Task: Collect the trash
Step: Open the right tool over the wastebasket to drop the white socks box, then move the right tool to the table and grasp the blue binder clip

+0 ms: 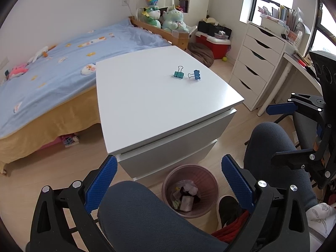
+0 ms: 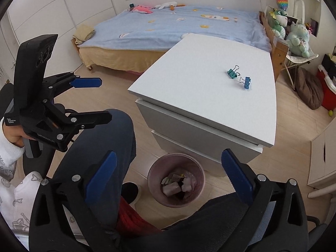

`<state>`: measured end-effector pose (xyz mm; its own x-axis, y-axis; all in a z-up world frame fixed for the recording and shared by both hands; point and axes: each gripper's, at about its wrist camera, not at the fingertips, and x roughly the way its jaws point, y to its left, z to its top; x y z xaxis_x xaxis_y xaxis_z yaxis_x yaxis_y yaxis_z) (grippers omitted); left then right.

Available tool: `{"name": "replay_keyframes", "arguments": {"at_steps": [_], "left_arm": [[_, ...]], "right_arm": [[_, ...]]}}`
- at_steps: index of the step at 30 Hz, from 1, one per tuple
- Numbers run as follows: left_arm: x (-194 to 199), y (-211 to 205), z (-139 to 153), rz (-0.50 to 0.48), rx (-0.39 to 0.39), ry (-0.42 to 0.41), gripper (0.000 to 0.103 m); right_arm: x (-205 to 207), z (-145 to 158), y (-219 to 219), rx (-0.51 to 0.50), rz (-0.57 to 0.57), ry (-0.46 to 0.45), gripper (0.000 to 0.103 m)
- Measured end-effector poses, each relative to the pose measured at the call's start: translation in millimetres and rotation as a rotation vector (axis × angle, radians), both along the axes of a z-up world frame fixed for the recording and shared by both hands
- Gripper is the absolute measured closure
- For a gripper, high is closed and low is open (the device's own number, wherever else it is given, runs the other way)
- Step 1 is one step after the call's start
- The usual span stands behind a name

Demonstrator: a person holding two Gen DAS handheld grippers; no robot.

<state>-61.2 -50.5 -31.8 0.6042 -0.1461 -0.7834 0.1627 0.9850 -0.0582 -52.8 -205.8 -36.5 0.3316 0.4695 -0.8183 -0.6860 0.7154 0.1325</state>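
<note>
A pink trash bin [image 1: 190,191] stands on the floor in front of the white drawer unit [image 1: 147,96]; crumpled wrappers lie inside it. It also shows in the right wrist view [image 2: 176,183]. A teal binder clip [image 1: 178,72] and a blue binder clip [image 1: 195,74] lie on the unit's top, also seen as teal clip [image 2: 232,71] and blue clip [image 2: 246,82]. My left gripper [image 1: 169,180] is open and empty above my knees and the bin. My right gripper [image 2: 169,175] is open and empty, near the bin.
A bed with a blue cover [image 1: 63,67] stands to the left of the unit. A white chest of drawers [image 1: 256,67] and a desk stand to the right. My legs [image 1: 147,216] and a black shoe [image 1: 227,209] lie beside the bin.
</note>
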Motion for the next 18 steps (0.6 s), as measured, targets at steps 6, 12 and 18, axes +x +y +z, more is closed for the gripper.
{"name": "replay_keyframes", "arguments": {"at_steps": [6,12,18], "left_arm": [[3.5,-3.4,-1.2,-0.005,-0.002,0.003,0.007],[11.0,-6.9,0.0,-0.006,-0.012,-0.009,0.007],[21.8,-8.5,-0.9,-0.01,-0.026,-0.012,0.007]], "right_arm": [[3.5,1.2,-9.8,0.017,-0.049,-0.005,0.004],[14.8,2.8,-20.5,0.012,-0.107,0.001,0.004],[33.7,7.4,-30.2,0.021,-0.153,-0.008,0.004]]}}
